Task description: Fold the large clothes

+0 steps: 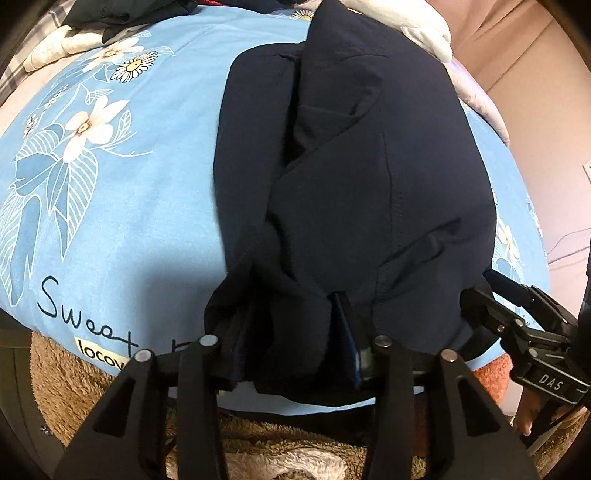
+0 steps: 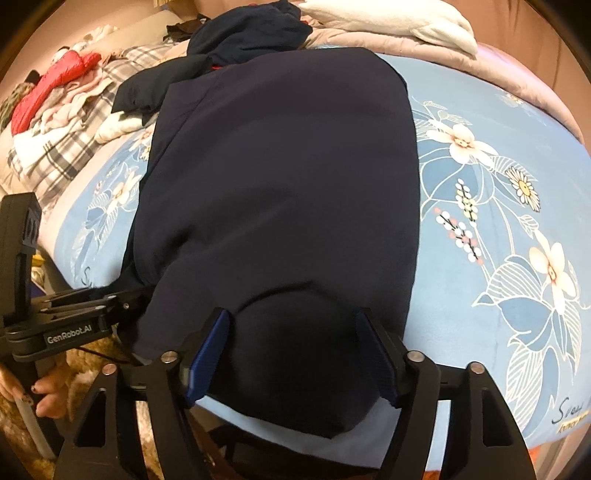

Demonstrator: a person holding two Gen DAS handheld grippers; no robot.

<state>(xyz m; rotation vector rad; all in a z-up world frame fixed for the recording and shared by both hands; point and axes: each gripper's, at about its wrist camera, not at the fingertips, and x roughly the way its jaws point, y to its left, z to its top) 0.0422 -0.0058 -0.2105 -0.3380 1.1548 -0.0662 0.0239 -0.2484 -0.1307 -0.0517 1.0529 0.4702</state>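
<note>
A dark navy garment point(image 1: 351, 166) point(image 2: 280, 166) lies folded into a long strip on the blue floral bedsheet point(image 1: 129, 203) point(image 2: 498, 184), with its near end at the bed's edge. My left gripper point(image 1: 291, 350) straddles the bunched near left corner. Cloth covers its left finger, and the blue pad point(image 1: 347, 343) of the right finger shows bare, so the jaws stand open. My right gripper point(image 2: 295, 354) is open around the rounded near right corner, both blue pads point(image 2: 207, 354) showing. Each gripper shows in the other's view, the right gripper point(image 1: 484, 291) and the left gripper point(image 2: 140, 295).
A pile of mixed clothes point(image 2: 55, 110) lies at the far left of the bed, dark garments point(image 2: 251, 29) and a white cloth point(image 2: 406, 22) at the far end. A brown fluffy rug point(image 1: 74, 376) lies below the bed edge. A person's hand point(image 2: 48, 391) holds the left gripper's handle.
</note>
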